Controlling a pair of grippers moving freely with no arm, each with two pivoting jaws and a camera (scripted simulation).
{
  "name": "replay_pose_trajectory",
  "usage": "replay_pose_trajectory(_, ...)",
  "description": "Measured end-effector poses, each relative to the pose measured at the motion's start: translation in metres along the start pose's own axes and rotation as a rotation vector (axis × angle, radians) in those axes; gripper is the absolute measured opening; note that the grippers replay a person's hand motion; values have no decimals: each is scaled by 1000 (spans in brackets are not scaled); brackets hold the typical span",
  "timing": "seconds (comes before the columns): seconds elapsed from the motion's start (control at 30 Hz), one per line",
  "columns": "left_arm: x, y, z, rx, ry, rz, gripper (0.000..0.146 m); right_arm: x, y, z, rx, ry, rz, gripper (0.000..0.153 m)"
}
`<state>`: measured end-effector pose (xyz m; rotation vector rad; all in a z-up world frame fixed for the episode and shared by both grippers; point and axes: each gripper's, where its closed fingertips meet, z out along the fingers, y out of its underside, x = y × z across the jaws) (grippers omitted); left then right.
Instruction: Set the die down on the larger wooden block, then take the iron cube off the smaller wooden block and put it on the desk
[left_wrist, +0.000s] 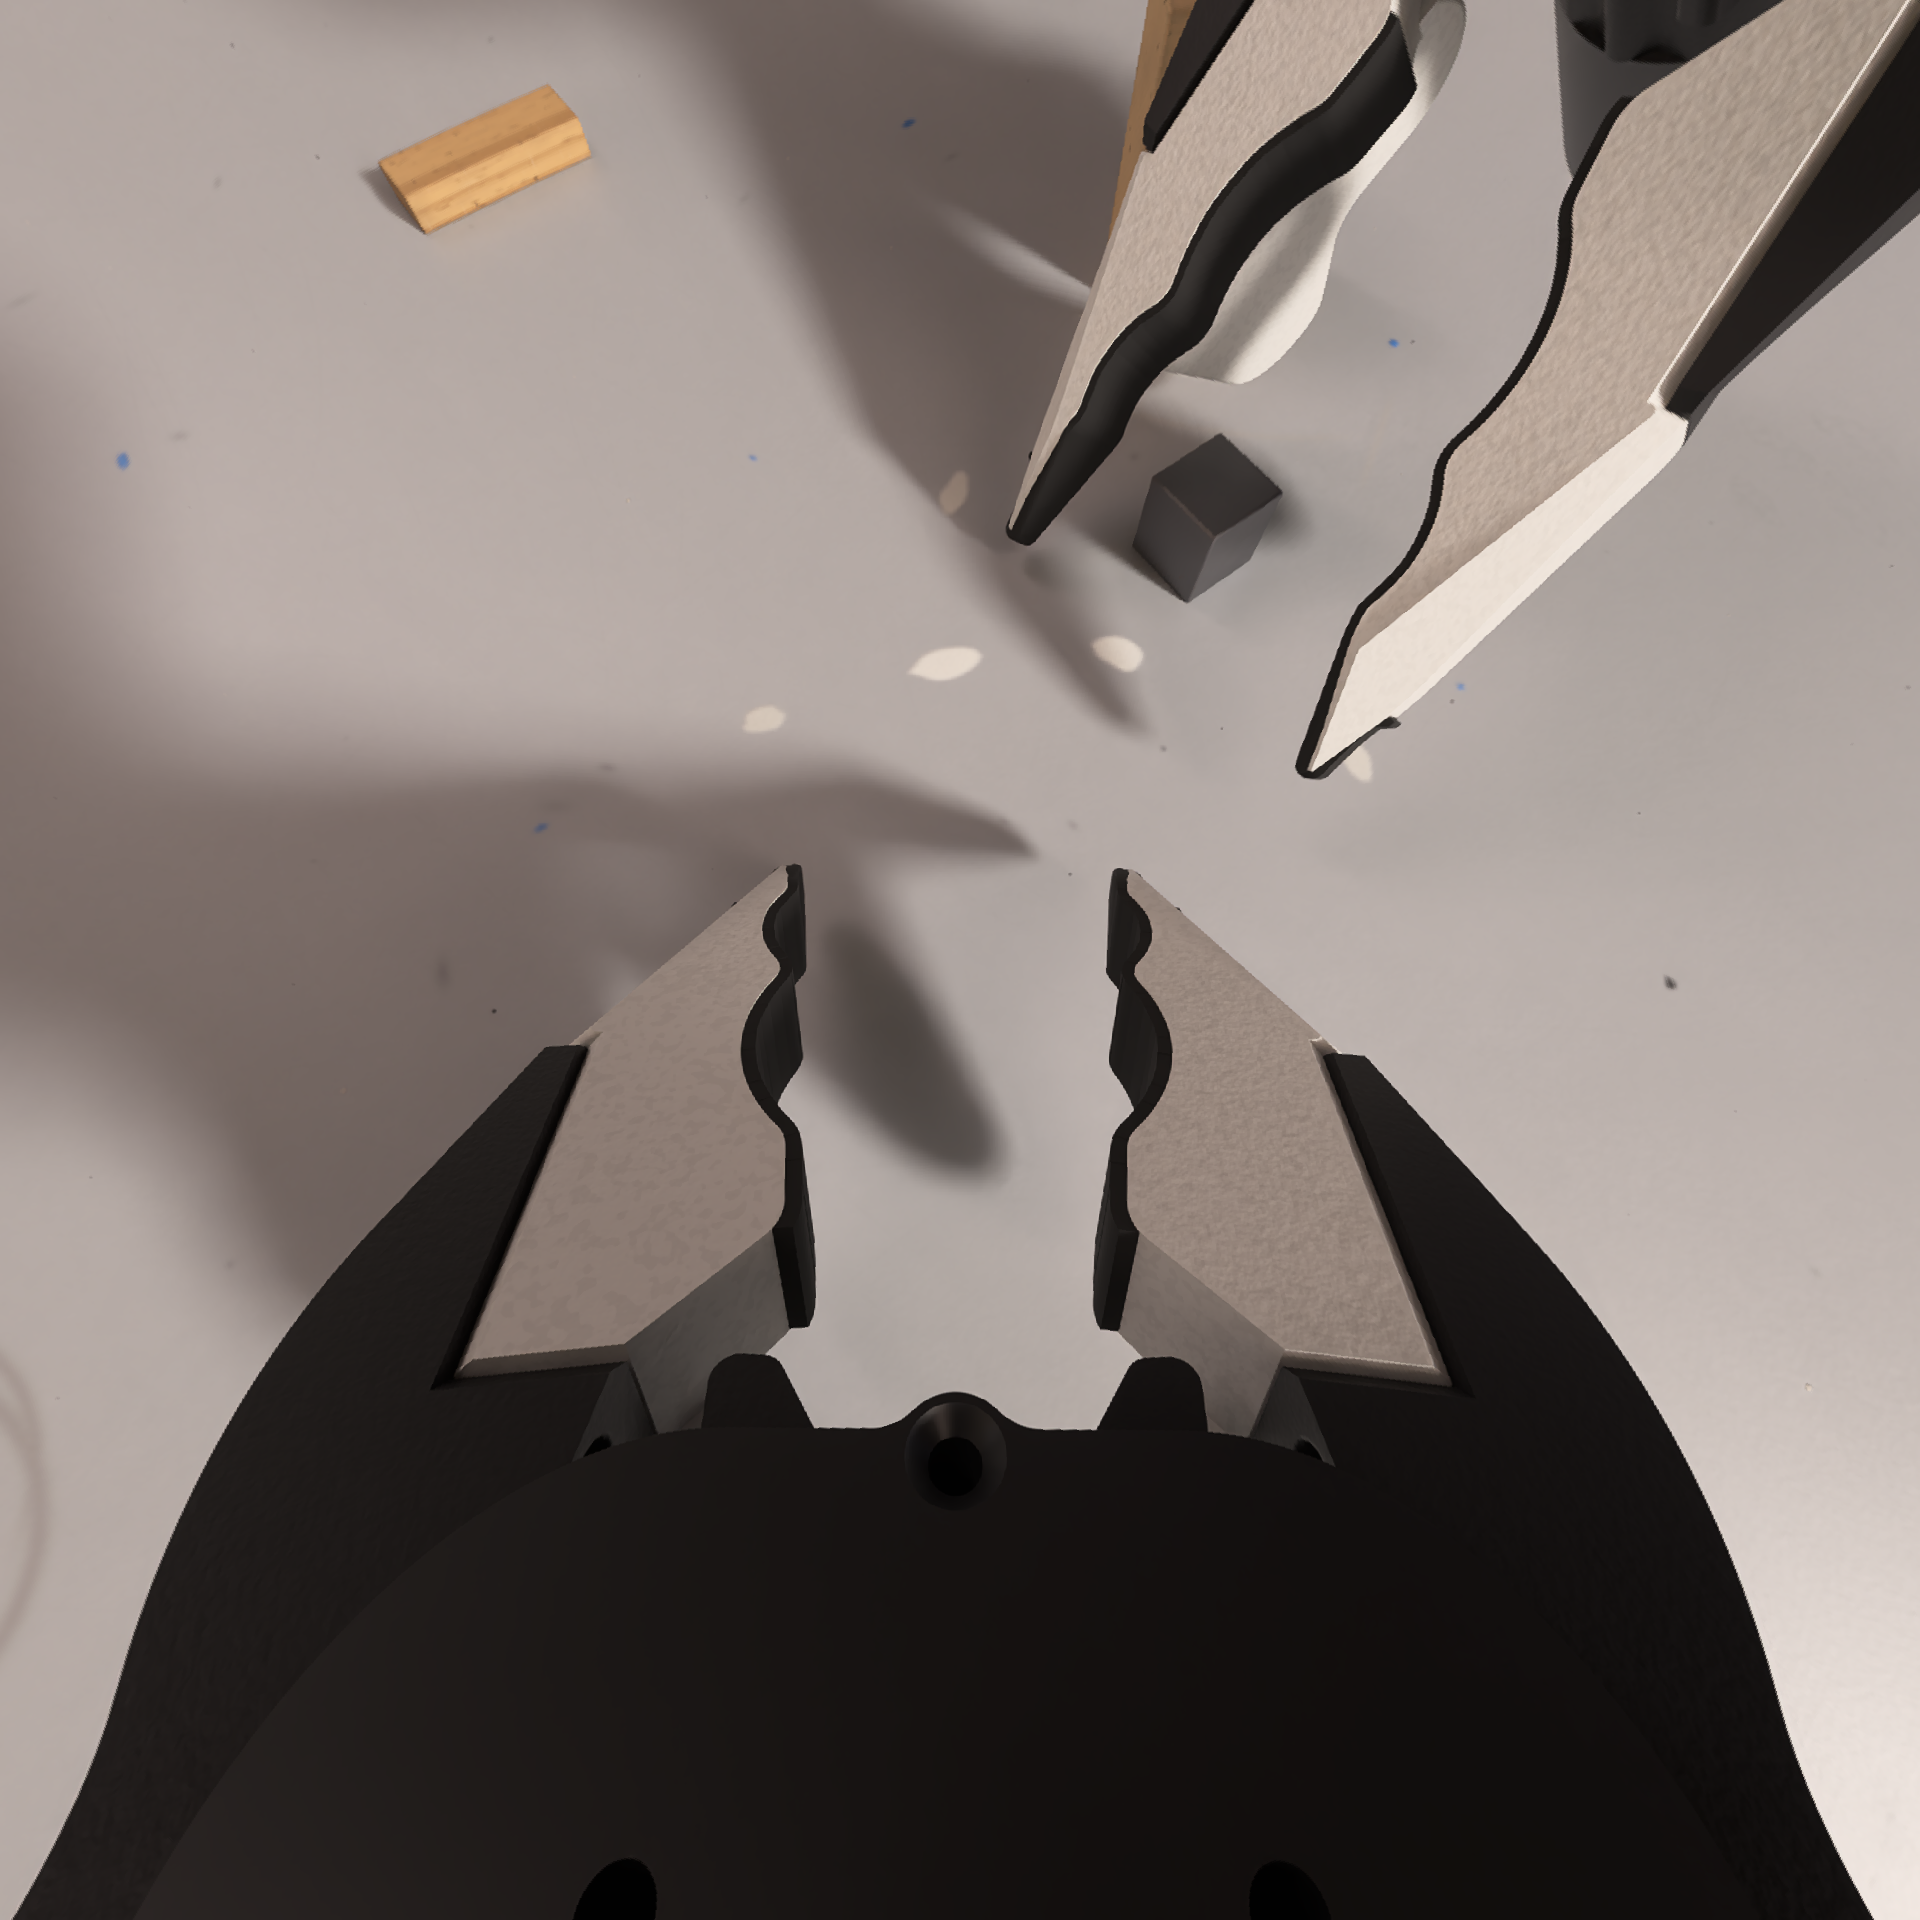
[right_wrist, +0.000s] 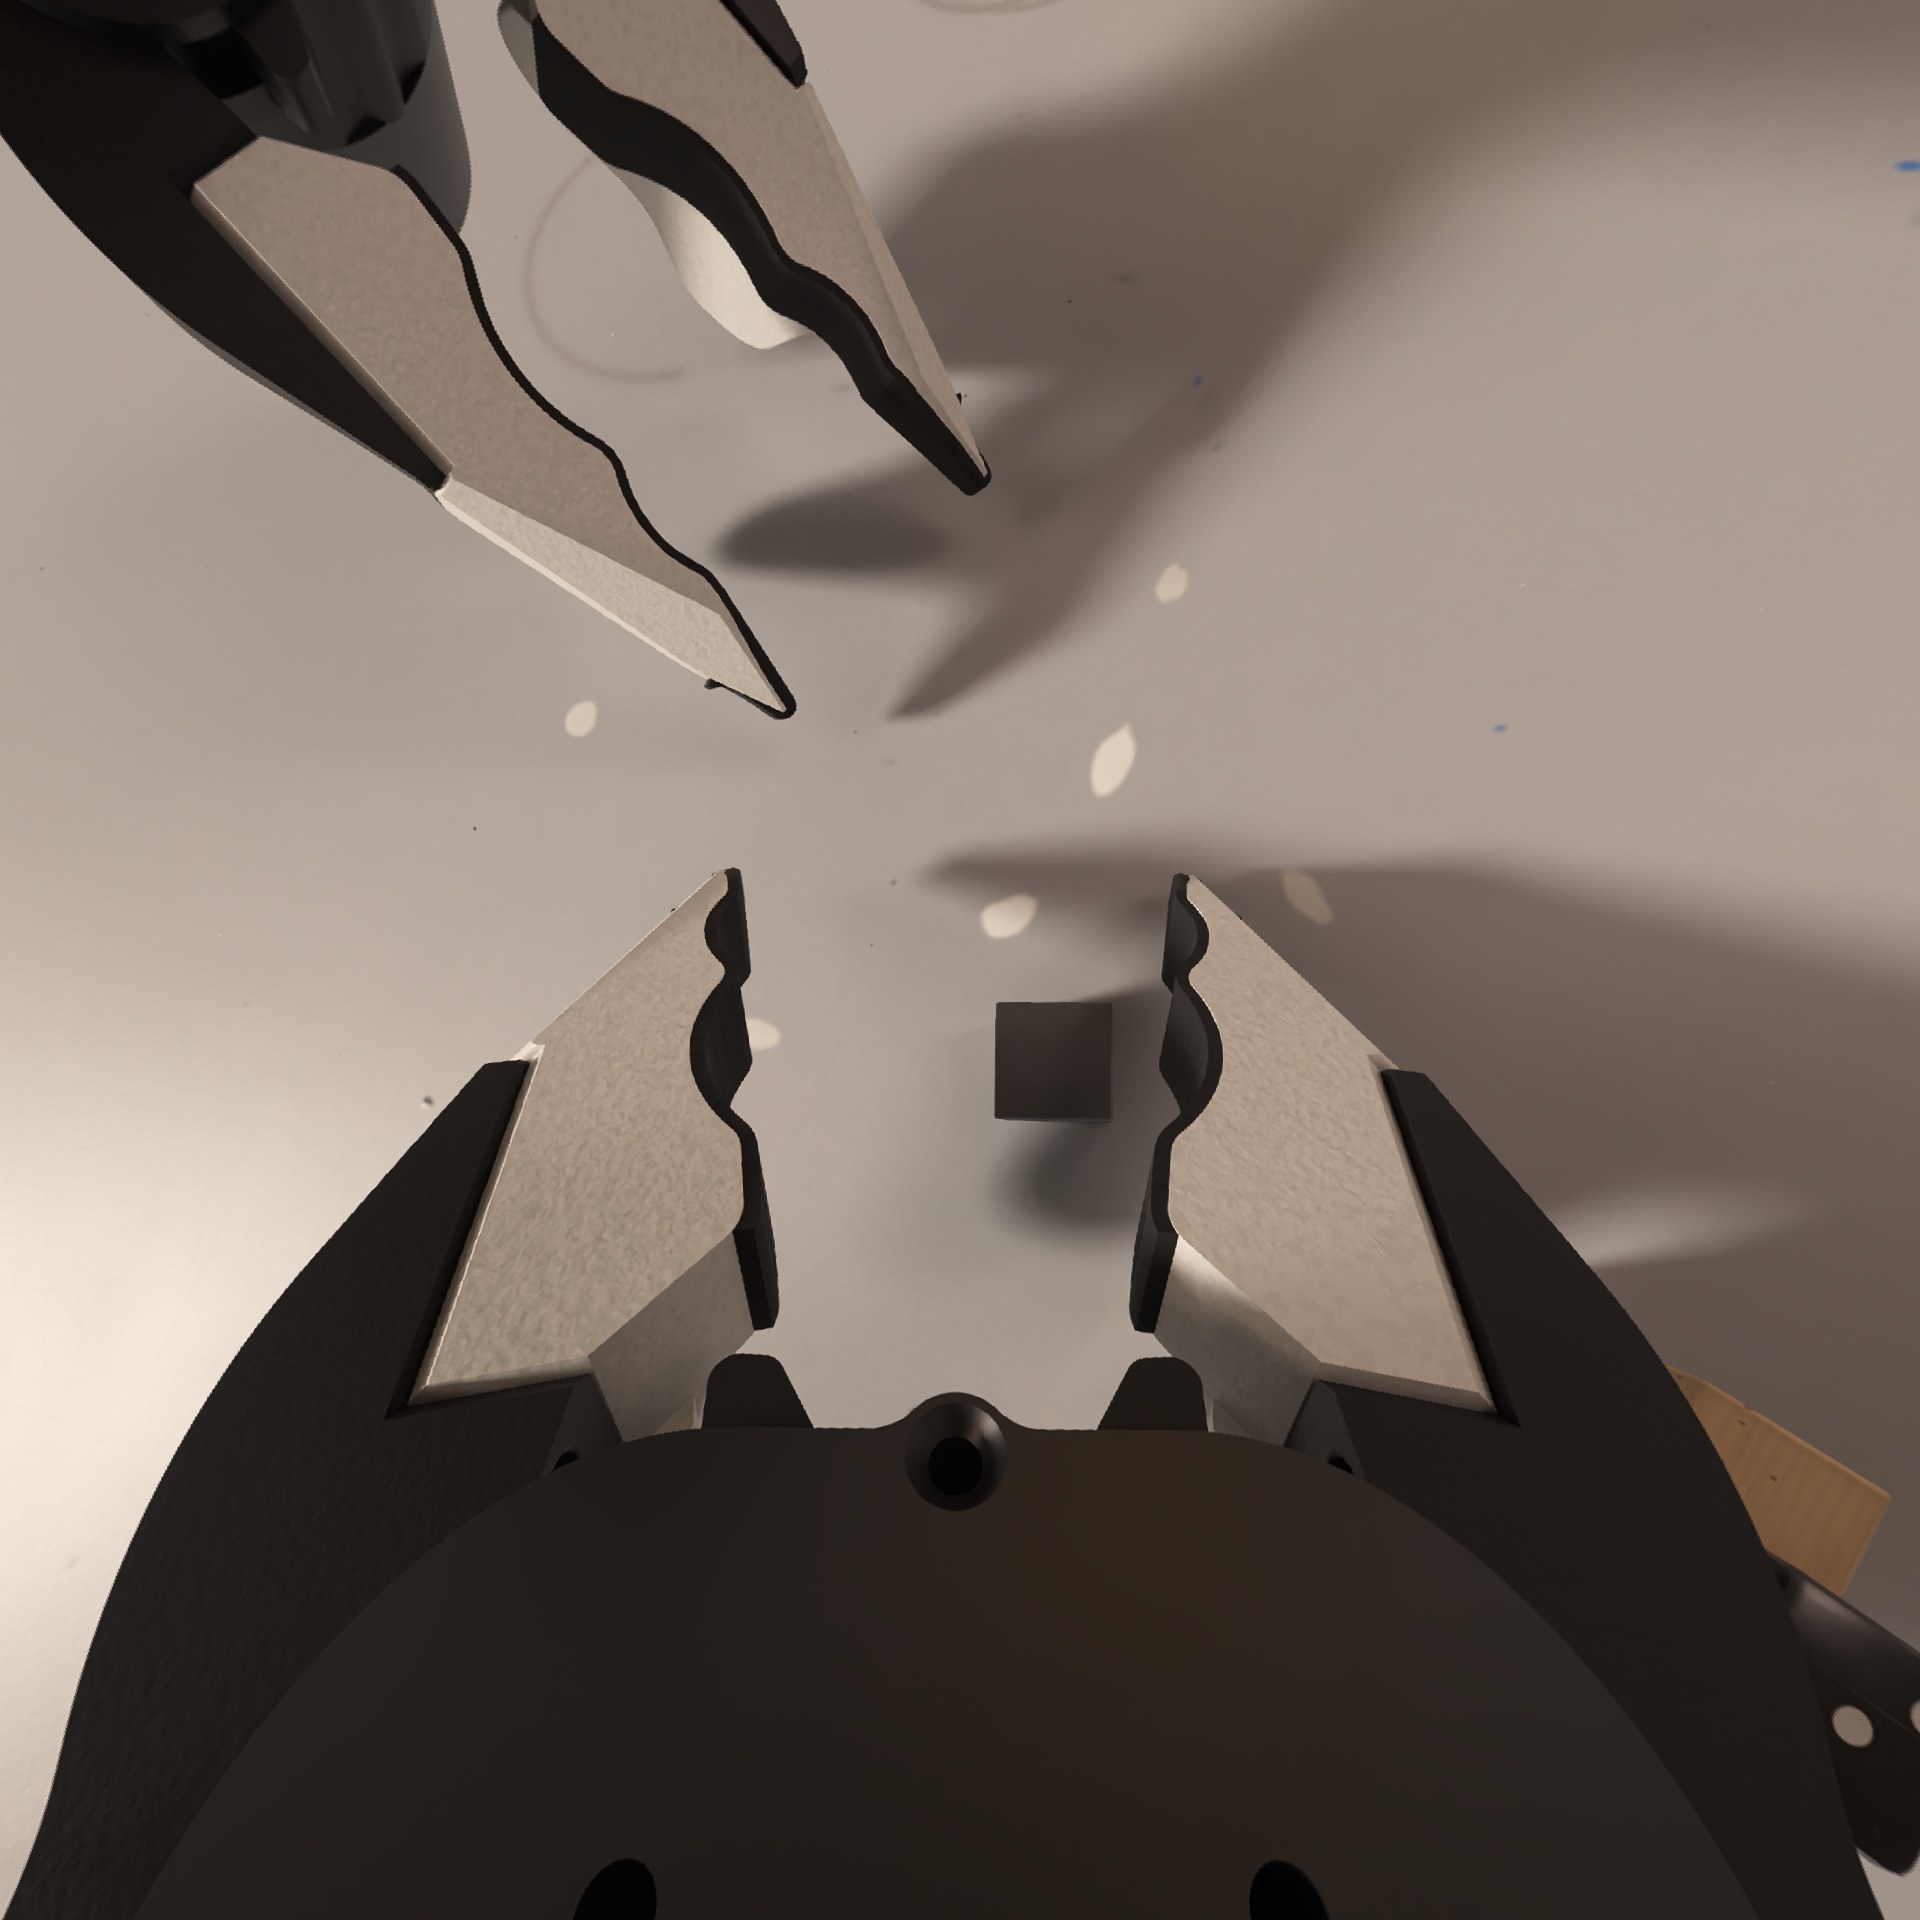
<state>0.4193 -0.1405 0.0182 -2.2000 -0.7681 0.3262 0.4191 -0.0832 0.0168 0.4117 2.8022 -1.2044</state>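
Left wrist view first: the left gripper (left_wrist: 956, 883) hovers over the pale desk (left_wrist: 312, 644) with its fingers spread and nothing between them. Ahead of it the right gripper (left_wrist: 1164, 644) points down, jaws wide apart, and the iron cube (left_wrist: 1200, 530) sits on the desk between those two fingers, close to the farther fingertip but touching neither. It's a small dark grey block, resting flat and casting a soft shadow. Off toward the upper left of this view lies a light wooden block (left_wrist: 486, 158), flat on the desk, well apart from the cube and both tools, with nothing on top of it. A sliver of tan wood (left_wrist: 1143, 114) peeks out behind the right gripper's upper finger; which block that is, I can't tell.

Over to the right wrist view: the right gripper (right_wrist: 956, 883) looks straight down, fingers parted, and the iron cube (right_wrist: 1051, 1060) lies on the desk (right_wrist: 312, 831) inside the gap, nearer the right-hand finger, clear of both pads. The left gripper (right_wrist: 883, 597) comes in from the upper left, also spread and empty. At the lower right edge of this view a corner of a wooden block (right_wrist: 1766, 1496) shows behind the gripper body, mostly hidden. No table edge shows in either view, and the die isn't visible in either one.
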Motion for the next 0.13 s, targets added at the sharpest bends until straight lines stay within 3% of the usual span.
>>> replay_pose_trajectory(0.13, 0, 4, 2, -15, 9, -6, 59, 0, 0, 1, 3, -16, 16, 79)
